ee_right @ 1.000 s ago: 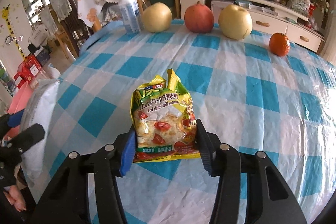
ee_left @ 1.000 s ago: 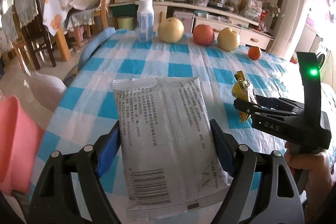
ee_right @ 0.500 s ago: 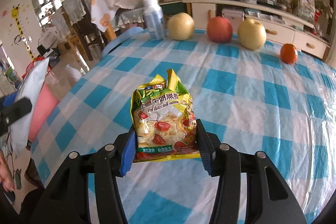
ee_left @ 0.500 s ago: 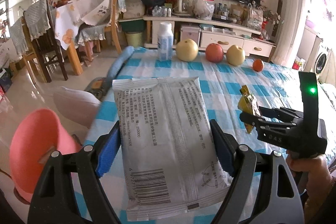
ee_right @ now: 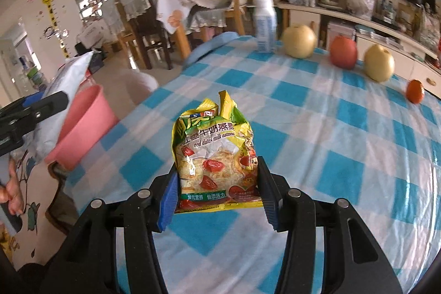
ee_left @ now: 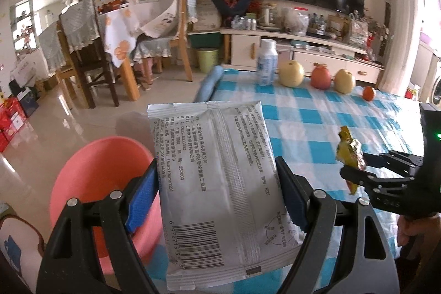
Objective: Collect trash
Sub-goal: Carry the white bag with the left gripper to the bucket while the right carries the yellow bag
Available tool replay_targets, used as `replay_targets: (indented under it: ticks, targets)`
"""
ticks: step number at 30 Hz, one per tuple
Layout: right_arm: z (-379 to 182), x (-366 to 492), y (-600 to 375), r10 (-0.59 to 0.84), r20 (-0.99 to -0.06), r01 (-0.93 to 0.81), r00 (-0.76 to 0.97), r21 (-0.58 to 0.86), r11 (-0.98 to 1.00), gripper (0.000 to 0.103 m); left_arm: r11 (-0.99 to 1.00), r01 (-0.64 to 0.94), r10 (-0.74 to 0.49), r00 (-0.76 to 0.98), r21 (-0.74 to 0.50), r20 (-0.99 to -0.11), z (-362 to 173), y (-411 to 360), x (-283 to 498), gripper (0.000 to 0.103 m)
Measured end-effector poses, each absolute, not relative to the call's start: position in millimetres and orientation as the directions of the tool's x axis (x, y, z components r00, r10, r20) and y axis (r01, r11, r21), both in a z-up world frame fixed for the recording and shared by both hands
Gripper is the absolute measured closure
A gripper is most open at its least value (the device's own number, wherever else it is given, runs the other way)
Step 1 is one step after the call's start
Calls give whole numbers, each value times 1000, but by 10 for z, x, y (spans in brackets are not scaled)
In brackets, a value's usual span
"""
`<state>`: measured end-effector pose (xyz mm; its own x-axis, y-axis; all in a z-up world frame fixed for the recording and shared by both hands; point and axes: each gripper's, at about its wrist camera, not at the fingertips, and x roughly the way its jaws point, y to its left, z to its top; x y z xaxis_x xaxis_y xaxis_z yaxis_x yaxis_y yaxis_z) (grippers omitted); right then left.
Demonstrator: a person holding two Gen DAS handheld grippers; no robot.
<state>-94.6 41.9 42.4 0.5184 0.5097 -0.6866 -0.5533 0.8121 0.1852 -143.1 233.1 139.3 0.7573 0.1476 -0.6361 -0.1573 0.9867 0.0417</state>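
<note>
The left gripper has its jaws closed on a big silver packet, squeezing it from both sides with the blue pads. The packet stands up flat between the jaws, with its printed back and barcode facing the camera. It is held up in the air past the left edge of the bench, and the pink bin sits on the floor just below and to the left of it. The bin's open top shows beside the packet. The right gripper has its jaws closed on a yellow oatmeal packet. This packet is crinkled, with its torn top sticking up, and it has pictures of red dates on the front. It is held up over the bench, near the front left part of the blue and white checked cloth. In the right wrist view the pink bin is by the left edge of the bench, and the left gripper with the silver packet is above it. Along the far edge of the bench stand a white bottle, a yellow pear, a red apple, another yellow pear and a small orange, all in a row.
</note>
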Motion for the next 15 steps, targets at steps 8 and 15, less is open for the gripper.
replay_targets:
  ticks: [8, 15]
  targets:
    - [476, -1182, 924, 543, -697, -624, 469, 174, 762, 50, 974, -224, 200, 748, 42, -633, 1350, 2789, -1594, 22]
    - [554, -1311, 1342, 577, -696, -674, 427, 180, 717, 50, 958, -285, 239, 731, 32, -639, 1282, 3156, -1720, 22]
